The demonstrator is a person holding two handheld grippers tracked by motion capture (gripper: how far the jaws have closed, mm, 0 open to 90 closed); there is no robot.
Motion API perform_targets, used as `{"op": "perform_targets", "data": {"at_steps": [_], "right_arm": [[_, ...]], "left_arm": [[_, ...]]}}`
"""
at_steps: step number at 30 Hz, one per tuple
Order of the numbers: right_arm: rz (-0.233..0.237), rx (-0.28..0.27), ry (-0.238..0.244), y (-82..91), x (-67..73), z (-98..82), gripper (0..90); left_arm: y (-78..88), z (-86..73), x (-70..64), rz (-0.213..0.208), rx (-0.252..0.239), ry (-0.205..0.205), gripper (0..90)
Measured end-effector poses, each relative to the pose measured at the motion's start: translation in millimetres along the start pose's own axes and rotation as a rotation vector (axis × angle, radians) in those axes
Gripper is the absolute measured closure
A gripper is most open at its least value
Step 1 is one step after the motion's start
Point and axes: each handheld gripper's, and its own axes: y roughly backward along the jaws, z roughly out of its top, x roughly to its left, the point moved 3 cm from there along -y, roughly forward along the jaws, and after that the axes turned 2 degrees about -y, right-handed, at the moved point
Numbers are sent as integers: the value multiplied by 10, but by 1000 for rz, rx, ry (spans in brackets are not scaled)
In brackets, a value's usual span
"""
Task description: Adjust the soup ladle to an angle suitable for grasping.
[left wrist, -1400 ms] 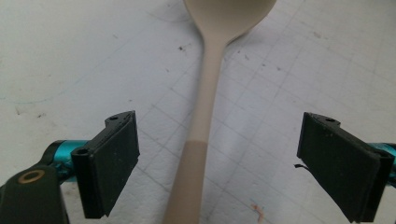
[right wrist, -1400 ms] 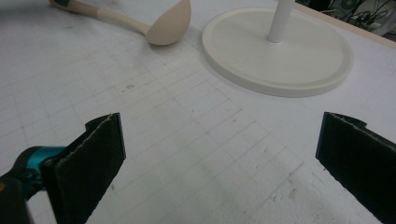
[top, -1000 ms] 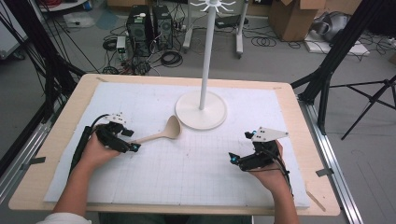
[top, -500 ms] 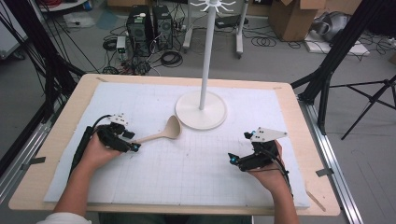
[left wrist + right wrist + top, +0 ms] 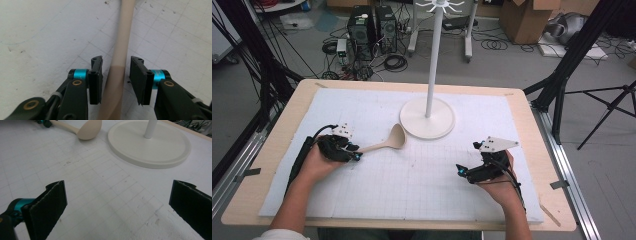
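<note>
A beige ladle [image 5: 396, 137] lies on the white gridded mat [image 5: 412, 185], bowl toward the stand, handle pointing left. My left gripper [image 5: 354, 152] straddles the handle end. In the left gripper view the handle [image 5: 121, 50] runs up between the pads [image 5: 96, 82]. The jaws have just been closing, and a thin gap still shows on each side of the handle. My right gripper [image 5: 460, 171] rests at the mat's right, open wide with nothing between its pads [image 5: 52, 202]. Far off in the right gripper view lies the ladle bowl [image 5: 90, 130].
A white pole stand with a round base [image 5: 427, 122] stands at the mat's far middle, just right of the ladle bowl; the same base [image 5: 150, 147] is in the right gripper view. The wooden table edge [image 5: 557, 210] frames the mat. Cables and computers lie on the floor beyond.
The left gripper's jaws have drawn in around the ladle handle. Both hands and the ladle have stayed where they were.
</note>
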Motion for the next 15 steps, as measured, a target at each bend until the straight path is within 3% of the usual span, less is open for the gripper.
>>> {"op": "perform_targets", "data": {"at_steps": [5, 10, 15], "right_arm": [[1, 5, 5, -9, 0, -3, 3], [-1, 8, -1, -6, 3, -6, 3], [1, 9, 3, -11, -7, -13, 3]], "left_arm": [[5, 3, -18, 0, -5, -13, 716], [-7, 8, -66, -69, -23, -20, 757], [-23, 26, -95, -75, -30, -28, 758]]}}
